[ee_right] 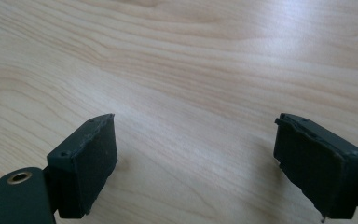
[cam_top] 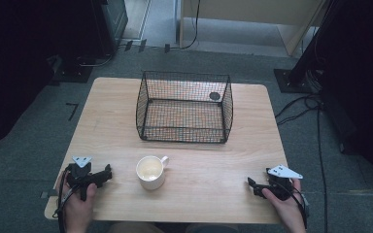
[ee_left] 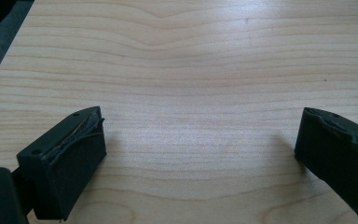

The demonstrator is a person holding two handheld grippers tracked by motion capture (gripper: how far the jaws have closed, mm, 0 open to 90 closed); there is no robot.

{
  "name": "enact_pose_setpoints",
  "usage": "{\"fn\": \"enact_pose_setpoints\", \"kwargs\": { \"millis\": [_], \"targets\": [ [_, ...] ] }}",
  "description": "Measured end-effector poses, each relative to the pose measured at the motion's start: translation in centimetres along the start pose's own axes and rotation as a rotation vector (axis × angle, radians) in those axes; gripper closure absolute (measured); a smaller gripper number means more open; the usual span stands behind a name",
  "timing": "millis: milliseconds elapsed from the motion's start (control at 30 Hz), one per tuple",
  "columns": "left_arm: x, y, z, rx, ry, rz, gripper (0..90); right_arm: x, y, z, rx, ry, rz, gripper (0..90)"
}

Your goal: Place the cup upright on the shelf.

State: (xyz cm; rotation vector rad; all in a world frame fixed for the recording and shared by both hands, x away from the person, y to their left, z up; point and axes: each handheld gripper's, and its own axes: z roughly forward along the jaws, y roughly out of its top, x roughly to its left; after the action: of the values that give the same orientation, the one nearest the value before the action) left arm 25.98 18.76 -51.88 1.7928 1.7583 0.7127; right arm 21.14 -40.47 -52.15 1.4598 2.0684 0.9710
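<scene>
A: What sits nearest the person's edge of the table [cam_top: 111,213]?

B: Both grippers, taking the white mug [cam_top: 150,172] as the landmark. The left gripper [cam_top: 108,174] lies to the mug's left, near it but not touching, with the left hand [cam_top: 77,206] wrapped round its body and its tips turned toward the mug. The right gripper [cam_top: 250,183] lies well apart on the mug's other side, held by the right hand [cam_top: 287,206], tips also turned toward the mug.

A: How do the tongs stand?

B: In the left gripper view, the left gripper [ee_left: 200,135] has its jaws spread wide, with bare wood grain between them and nothing held. The right gripper view tells the same for the right gripper [ee_right: 196,140]: jaws far apart, holding nothing.

A: And the mug itself?

B: Upright near the middle of the front part of the table, its handle pointing up and to the right, and it looks empty inside.

A: Beyond the mug?

B: A black wire basket [cam_top: 148,97] stands farther back, apart from the mug, open at the top. A small dark round spot shows near the basket's far right corner; I cannot tell what it is.
</scene>
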Motion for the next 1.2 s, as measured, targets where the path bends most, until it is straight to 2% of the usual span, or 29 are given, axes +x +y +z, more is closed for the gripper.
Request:
{"fn": "enact_pose_setpoints", "kwargs": {
  "millis": [333,500,833,1200],
  "targets": [
    [0.0,0.0,0.0,0.0,0.001,0.001,1.9,1.6,3.0,-0.4,-0.063,0.022,-0.033,13.1],
    [0.0,0.0,0.0,0.0,0.0,0.0,1.8,2.3,3.9,-0.2,-0.061,0.03,-0.054,13.2],
    [0.0,0.0,0.0,0.0,0.0,0.0,1.8,4.6,5.8,0.4,-0.076,0.088,-0.122,13.6],
    [0.0,0.0,0.0,0.0,0.0,0.0,1.9,6.0,7.2,0.9,-0.092,0.111,-0.151,14.2]
  ]
}}
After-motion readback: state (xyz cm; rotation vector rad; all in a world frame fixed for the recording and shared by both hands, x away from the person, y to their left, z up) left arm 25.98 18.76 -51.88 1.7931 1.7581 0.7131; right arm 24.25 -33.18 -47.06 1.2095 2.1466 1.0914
